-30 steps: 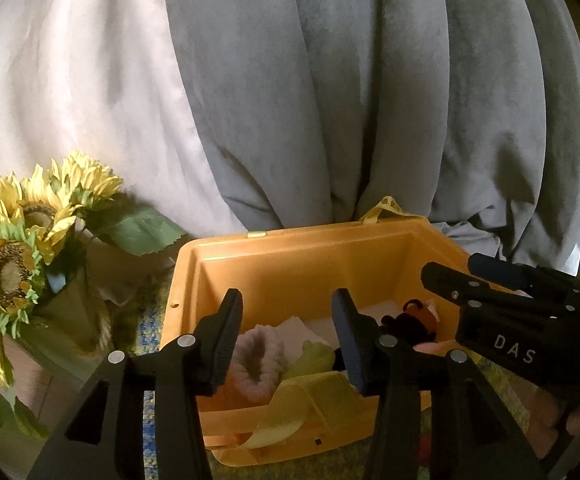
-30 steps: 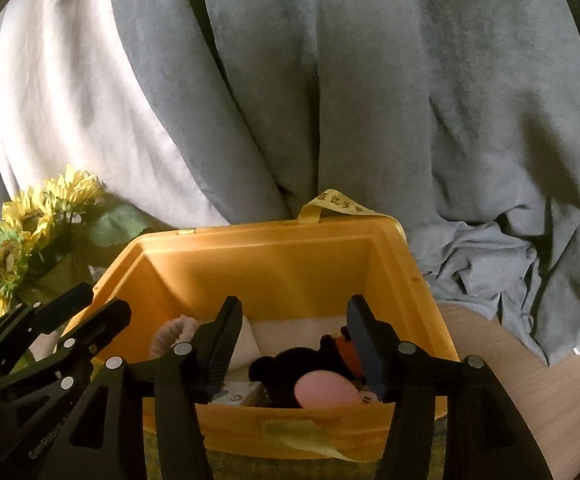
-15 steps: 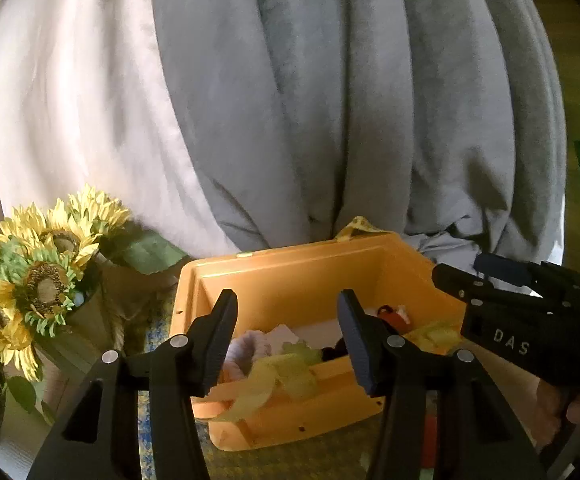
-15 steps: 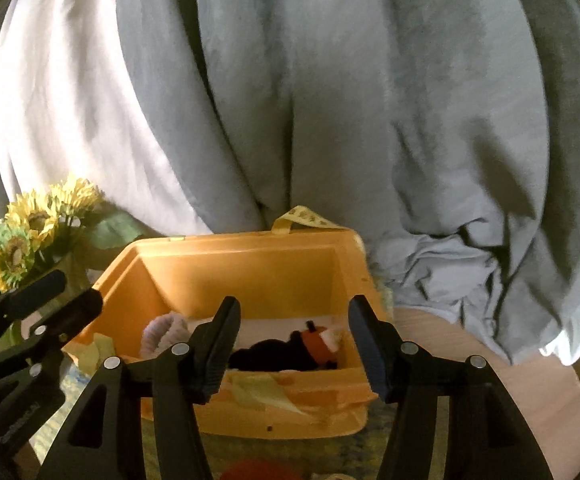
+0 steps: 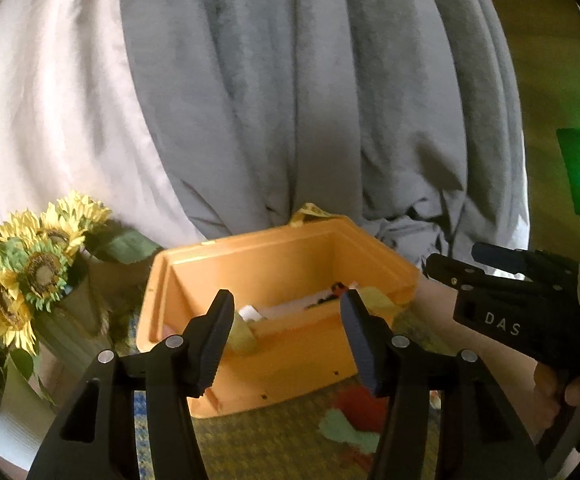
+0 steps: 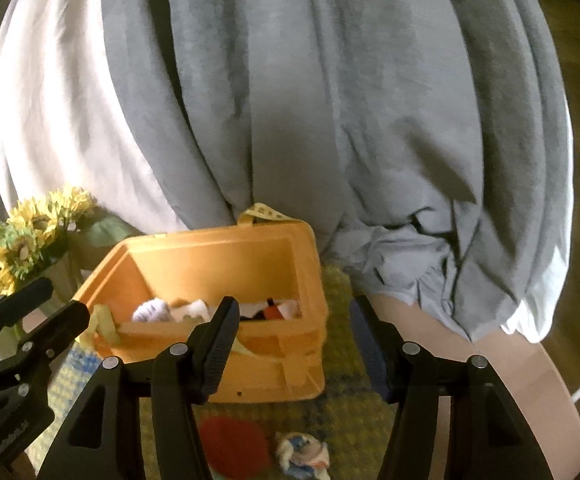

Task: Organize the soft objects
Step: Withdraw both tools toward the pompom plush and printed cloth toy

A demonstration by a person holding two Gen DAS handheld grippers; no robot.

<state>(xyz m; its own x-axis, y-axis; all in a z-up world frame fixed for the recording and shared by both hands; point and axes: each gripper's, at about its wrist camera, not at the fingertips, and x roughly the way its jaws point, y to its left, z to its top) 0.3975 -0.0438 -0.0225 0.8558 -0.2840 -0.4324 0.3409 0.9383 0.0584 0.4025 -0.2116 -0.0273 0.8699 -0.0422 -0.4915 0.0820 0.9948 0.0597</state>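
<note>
Both tools empty in front of the bin, with loose items on the mat near them

The left gripper and the right gripper have their jaws opening with nothing between them. Beyond their tips sits the orange bin, soft pieces already inside. On the woven mat near the bin lie a red soft piece and a small pale toy. The risks, as I judge them: a soft item slipping from a shallow pinch, the two grippers bumping together, or the left one knocking the sunflowers at far left.
</note>
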